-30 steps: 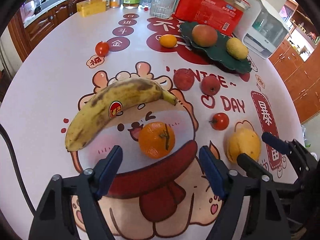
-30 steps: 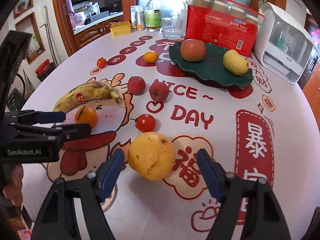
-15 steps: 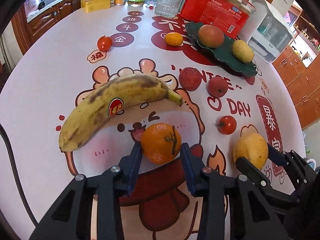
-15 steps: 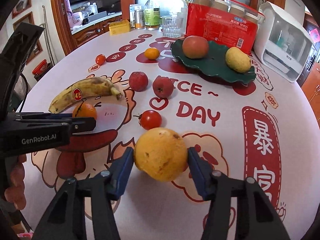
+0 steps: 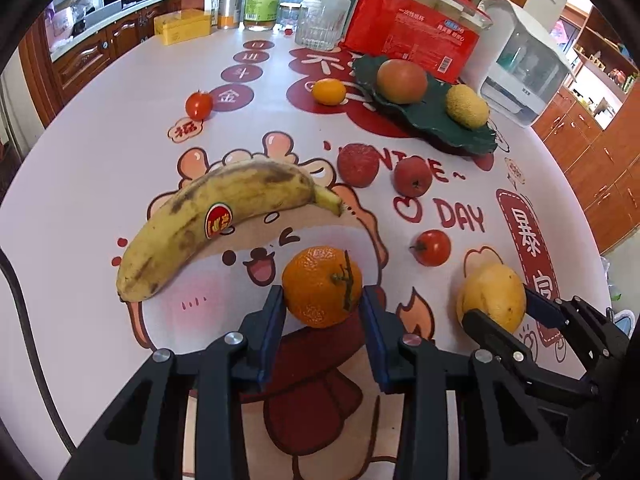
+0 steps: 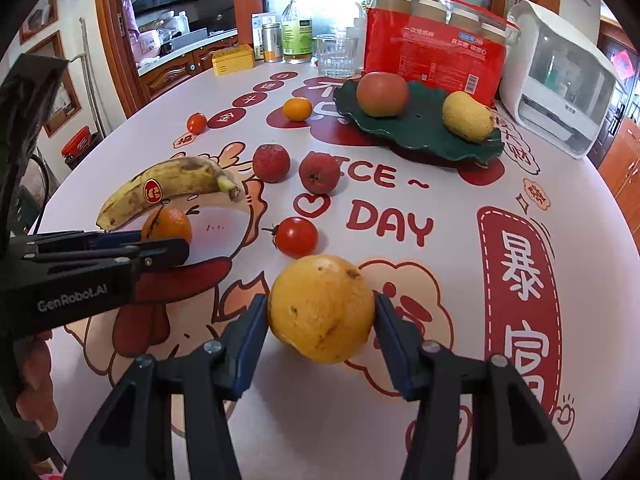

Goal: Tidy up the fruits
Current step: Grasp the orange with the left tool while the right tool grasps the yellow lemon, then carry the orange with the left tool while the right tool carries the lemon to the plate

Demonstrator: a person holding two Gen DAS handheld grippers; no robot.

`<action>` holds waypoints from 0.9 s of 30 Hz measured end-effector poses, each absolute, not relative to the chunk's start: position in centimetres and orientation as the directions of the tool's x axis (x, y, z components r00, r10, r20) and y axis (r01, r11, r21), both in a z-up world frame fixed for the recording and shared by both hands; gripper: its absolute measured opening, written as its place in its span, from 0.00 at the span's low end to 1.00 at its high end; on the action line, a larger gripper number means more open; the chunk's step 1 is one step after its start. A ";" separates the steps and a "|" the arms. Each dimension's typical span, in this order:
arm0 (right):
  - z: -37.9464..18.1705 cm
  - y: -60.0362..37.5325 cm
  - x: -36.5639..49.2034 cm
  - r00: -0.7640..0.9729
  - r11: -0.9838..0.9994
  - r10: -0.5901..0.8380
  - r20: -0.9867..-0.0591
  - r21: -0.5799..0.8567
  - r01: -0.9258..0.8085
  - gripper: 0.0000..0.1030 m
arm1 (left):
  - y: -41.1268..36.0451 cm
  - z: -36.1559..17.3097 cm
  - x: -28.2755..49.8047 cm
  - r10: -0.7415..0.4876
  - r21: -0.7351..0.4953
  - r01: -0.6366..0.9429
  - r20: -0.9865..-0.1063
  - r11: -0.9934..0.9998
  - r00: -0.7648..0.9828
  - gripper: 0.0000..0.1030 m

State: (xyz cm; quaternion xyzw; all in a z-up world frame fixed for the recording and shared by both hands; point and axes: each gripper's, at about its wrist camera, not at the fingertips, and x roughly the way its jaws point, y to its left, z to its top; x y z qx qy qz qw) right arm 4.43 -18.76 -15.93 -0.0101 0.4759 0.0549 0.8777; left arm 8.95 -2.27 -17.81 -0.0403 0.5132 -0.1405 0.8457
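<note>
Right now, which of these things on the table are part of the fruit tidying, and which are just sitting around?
Part of the job:
- tangerine in the left gripper
- yellow fruit in the right gripper
- banana
- green plate

Just lying about:
- red package
- glass
- bottle
- white appliance

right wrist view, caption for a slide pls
Right gripper clamps a yellow citrus fruit; green plate waits behind.
</note>
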 end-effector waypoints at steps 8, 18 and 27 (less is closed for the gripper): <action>-13.7 -19.8 4.0 0.575 0.995 0.092 -0.813 0.049 -0.090 0.51 | -3.3 -14.6 8.5 -0.284 -0.203 0.219 -0.843 0.954 0.457 0.35; -8.6 -21.3 4.0 0.652 0.996 0.088 -0.753 0.057 -0.068 0.51 | -5.4 -9.3 8.6 -0.274 -0.169 0.252 -0.836 0.953 0.476 0.35; -3.9 -23.1 5.7 0.691 0.998 0.070 -0.720 0.051 -0.047 0.51 | -7.8 -3.8 11.1 -0.282 -0.135 0.309 -0.819 0.942 0.501 0.35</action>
